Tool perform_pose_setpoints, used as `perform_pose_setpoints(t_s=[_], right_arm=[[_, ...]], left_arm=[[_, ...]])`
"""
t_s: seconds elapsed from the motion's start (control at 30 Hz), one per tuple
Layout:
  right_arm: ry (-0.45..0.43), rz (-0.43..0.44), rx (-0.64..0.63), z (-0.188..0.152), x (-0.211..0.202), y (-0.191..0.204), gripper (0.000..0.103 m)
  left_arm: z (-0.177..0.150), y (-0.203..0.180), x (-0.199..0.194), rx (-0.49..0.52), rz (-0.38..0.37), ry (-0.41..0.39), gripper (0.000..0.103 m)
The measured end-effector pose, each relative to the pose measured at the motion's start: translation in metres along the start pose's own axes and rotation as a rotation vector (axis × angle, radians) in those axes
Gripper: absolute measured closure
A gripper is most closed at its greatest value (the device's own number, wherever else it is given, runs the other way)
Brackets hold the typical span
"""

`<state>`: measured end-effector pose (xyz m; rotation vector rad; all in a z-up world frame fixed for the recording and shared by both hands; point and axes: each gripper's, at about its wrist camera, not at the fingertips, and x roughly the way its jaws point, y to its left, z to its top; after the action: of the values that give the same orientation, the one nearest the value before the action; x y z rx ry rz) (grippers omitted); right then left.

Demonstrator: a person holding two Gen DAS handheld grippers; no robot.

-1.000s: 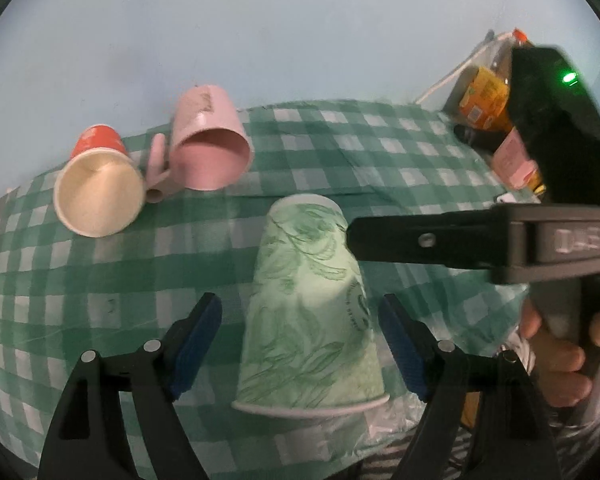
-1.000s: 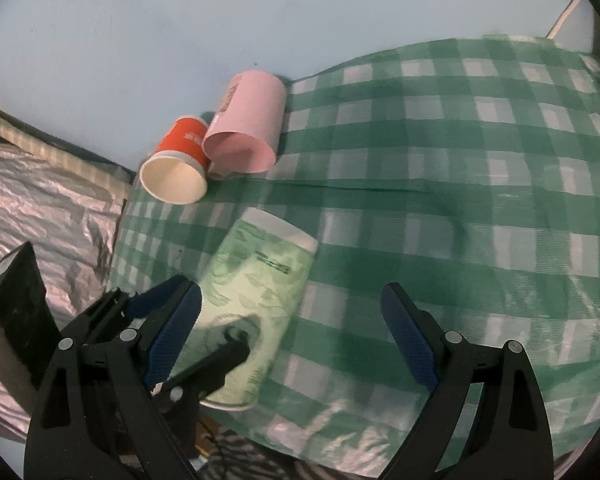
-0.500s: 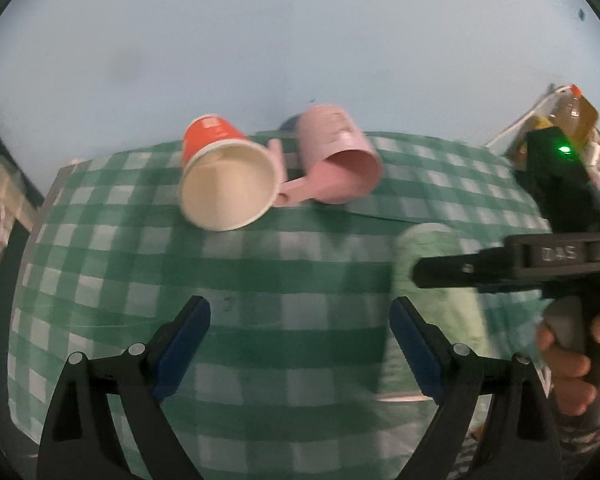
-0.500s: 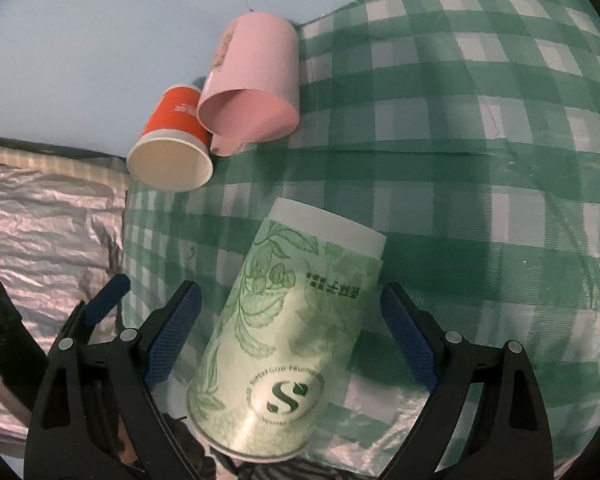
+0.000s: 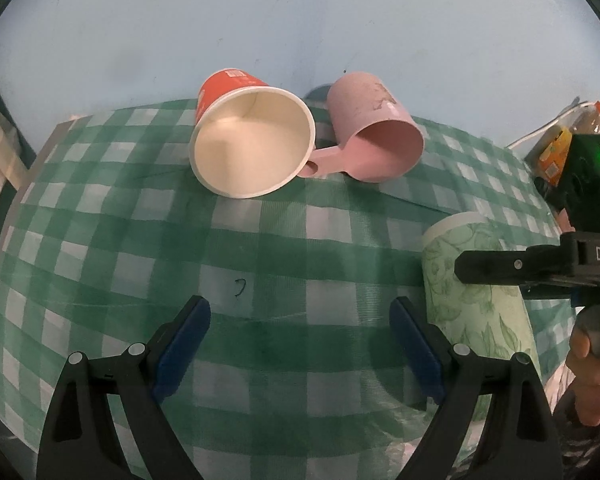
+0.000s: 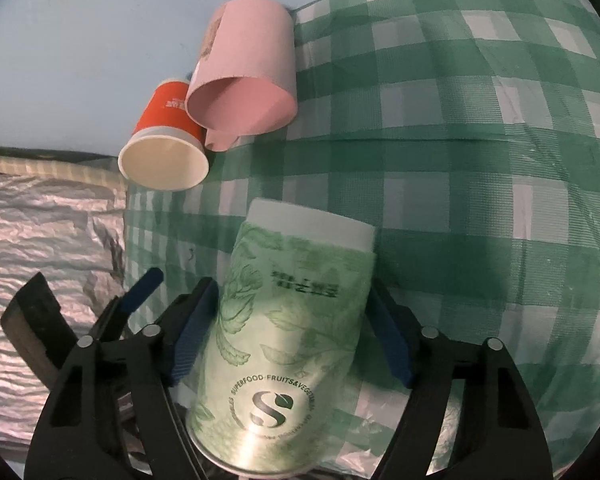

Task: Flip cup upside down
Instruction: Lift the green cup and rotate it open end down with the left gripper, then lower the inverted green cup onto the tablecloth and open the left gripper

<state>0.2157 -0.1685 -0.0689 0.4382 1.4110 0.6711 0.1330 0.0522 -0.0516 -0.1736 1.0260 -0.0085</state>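
Observation:
A green leaf-print paper cup [image 6: 292, 320] stands upside down near the table's front edge; it also shows at the right of the left wrist view [image 5: 476, 292]. My right gripper [image 6: 294, 332] is shut on it, its blue pads against both sides. My left gripper [image 5: 300, 344] is open and empty, left of the green cup and facing a red paper cup [image 5: 248, 140] that lies on its side, mouth toward me. A pink mug [image 5: 376, 136] lies on its side just right of the red cup; both show in the right wrist view too, red [image 6: 166, 140] and pink [image 6: 248, 80].
A green-and-white checked cloth [image 5: 260, 248] covers the table, against a pale blue wall. Bottles and orange packets [image 5: 568, 140] stand at the far right. Crinkled silver foil [image 6: 40, 248] lies off the table's left edge.
My left gripper let go of the green cup and swung left toward the red cup. My right gripper moved in and closed on the green cup.

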Motion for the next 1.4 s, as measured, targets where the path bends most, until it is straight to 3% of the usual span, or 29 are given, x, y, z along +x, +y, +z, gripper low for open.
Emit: perform_pose_setpoints(t_s=[0.23, 0.47, 0.83, 0.97, 1.13, 1.4], right_arm=[[-0.065, 0.013, -0.087, -0.011, -0.015, 0.009, 0.031], [-0.284, -0.073, -0.266, -0.037, -0.049, 0.036, 0.032], [-0.690, -0.370, -0.569, -0.089, -0.053, 0.075, 0.032], [-0.740, -0.409, -0.603, -0.095, -0.049, 0.082, 0.032], [-0.813, -0.451, -0.643, -0.103, -0.038, 0.084, 0.032], [-0.816, -0.486, -0.660, -0.104, -0.019, 0.073, 0.032]], left_arm=[[-0.002, -0.002, -0.007, -0.011, -0.011, -0.021, 0.011], [-0.010, 0.000, -0.022, -0.040, 0.006, -0.077, 0.011], [-0.021, -0.003, -0.041, -0.071, 0.036, -0.154, 0.011], [-0.027, -0.008, -0.045, -0.048, 0.078, -0.179, 0.011], [-0.031, -0.008, -0.042, -0.043, 0.079, -0.170, 0.011], [-0.033, -0.005, -0.036, -0.052, 0.072, -0.157, 0.011]])
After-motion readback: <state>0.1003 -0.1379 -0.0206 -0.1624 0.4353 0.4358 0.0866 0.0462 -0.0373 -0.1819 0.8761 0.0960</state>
